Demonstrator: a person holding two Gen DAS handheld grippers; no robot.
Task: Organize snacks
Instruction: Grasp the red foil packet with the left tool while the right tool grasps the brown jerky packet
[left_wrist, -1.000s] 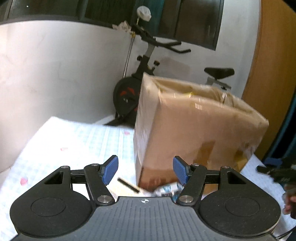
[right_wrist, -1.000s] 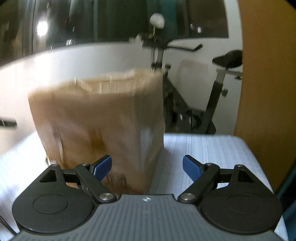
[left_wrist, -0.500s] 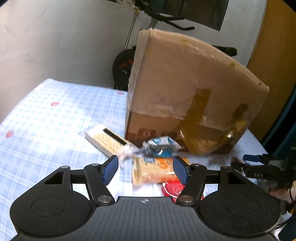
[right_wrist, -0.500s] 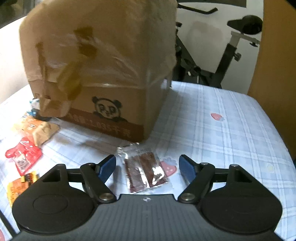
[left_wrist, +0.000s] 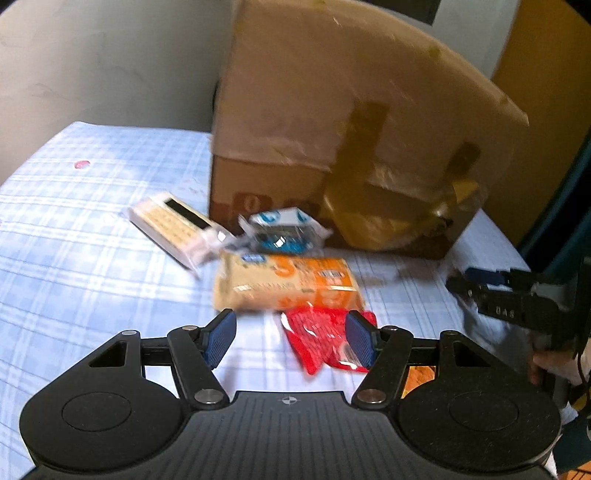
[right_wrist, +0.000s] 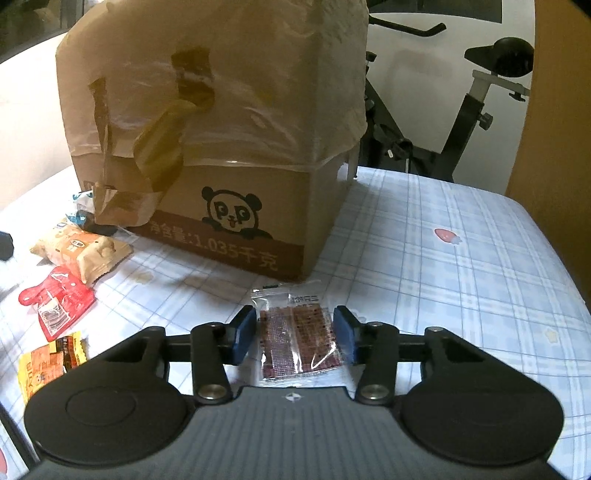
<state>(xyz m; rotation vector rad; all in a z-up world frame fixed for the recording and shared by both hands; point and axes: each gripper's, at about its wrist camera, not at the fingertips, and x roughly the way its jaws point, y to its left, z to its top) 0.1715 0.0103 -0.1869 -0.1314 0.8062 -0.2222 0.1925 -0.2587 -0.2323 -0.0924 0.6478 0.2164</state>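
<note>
A tall cardboard box (left_wrist: 332, 122) stands on the checked tablecloth (left_wrist: 74, 229); it also shows in the right wrist view (right_wrist: 221, 140). My left gripper (left_wrist: 288, 338) is open over a red snack packet (left_wrist: 321, 338), with an orange biscuit pack (left_wrist: 284, 282), a blue-and-white packet (left_wrist: 282, 229) and a cream wafer pack (left_wrist: 173, 225) beyond. My right gripper (right_wrist: 295, 334) is open, its pads on either side of a clear packet of dark red snack (right_wrist: 297, 336) lying flat. I cannot tell whether the pads touch it.
In the right wrist view the orange biscuit pack (right_wrist: 83, 253), the red packet (right_wrist: 59, 301) and a yellow-orange packet (right_wrist: 46, 363) lie at the left. An exercise bike (right_wrist: 461, 110) stands behind the table. The right gripper shows at the left view's right edge (left_wrist: 506, 306).
Both grippers have tilted down from the box top to the table and moved closer to the snacks. The right jaws have narrowed around the dark red packet.
</note>
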